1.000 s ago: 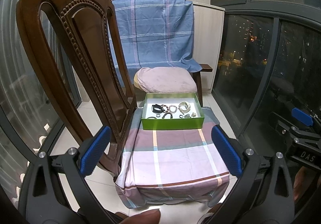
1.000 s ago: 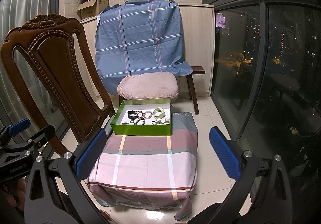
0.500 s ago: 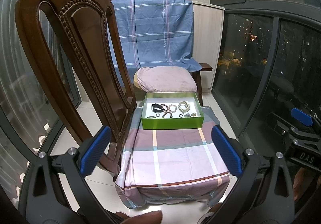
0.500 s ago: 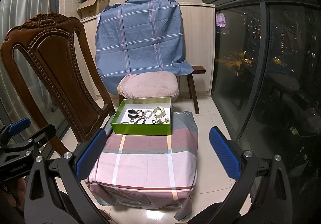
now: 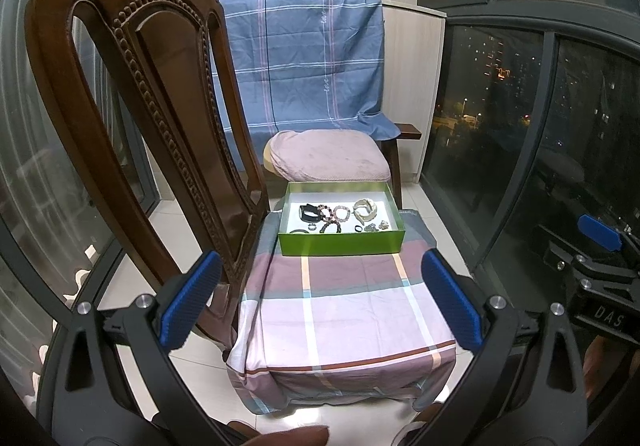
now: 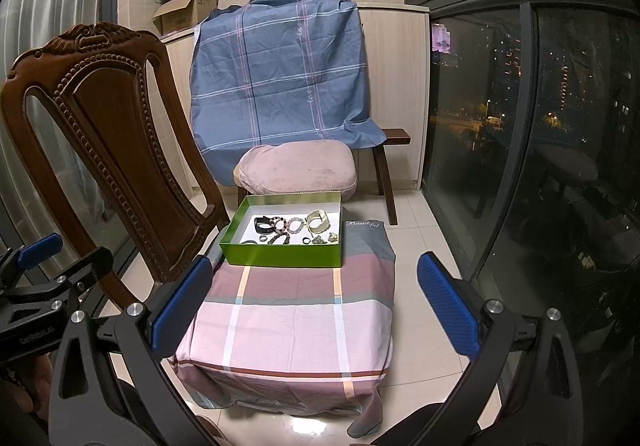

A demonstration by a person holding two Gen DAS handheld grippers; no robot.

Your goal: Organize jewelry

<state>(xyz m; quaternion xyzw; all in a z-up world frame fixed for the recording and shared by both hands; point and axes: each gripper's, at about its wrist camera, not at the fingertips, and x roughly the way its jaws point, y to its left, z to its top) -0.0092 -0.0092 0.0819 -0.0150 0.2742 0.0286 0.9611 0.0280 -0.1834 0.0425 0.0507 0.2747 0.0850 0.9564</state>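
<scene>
A green box [image 5: 340, 245] with a white floor stands at the far end of a low table under a pink plaid cloth [image 5: 344, 310]; it also shows in the right wrist view [image 6: 280, 258]. Inside lie several pieces: a black band [image 5: 308, 211], bead bracelets [image 5: 341, 212], a pale cuff [image 5: 366, 208] and small rings. My left gripper [image 5: 320, 302] is open and empty, well short of the box. My right gripper [image 6: 312, 302] is open and empty, also short of the box.
A carved wooden chair [image 5: 160, 118] stands close on the left of the table. A cushioned stool [image 5: 328, 162] and a blue draped cloth [image 5: 304, 58] are behind the box. Dark glass windows [image 5: 540, 126] run along the right. Cardboard boxes [image 6: 188, 12] sit on a cabinet.
Both views have barely shifted. The grippers stay open and the box has not moved.
</scene>
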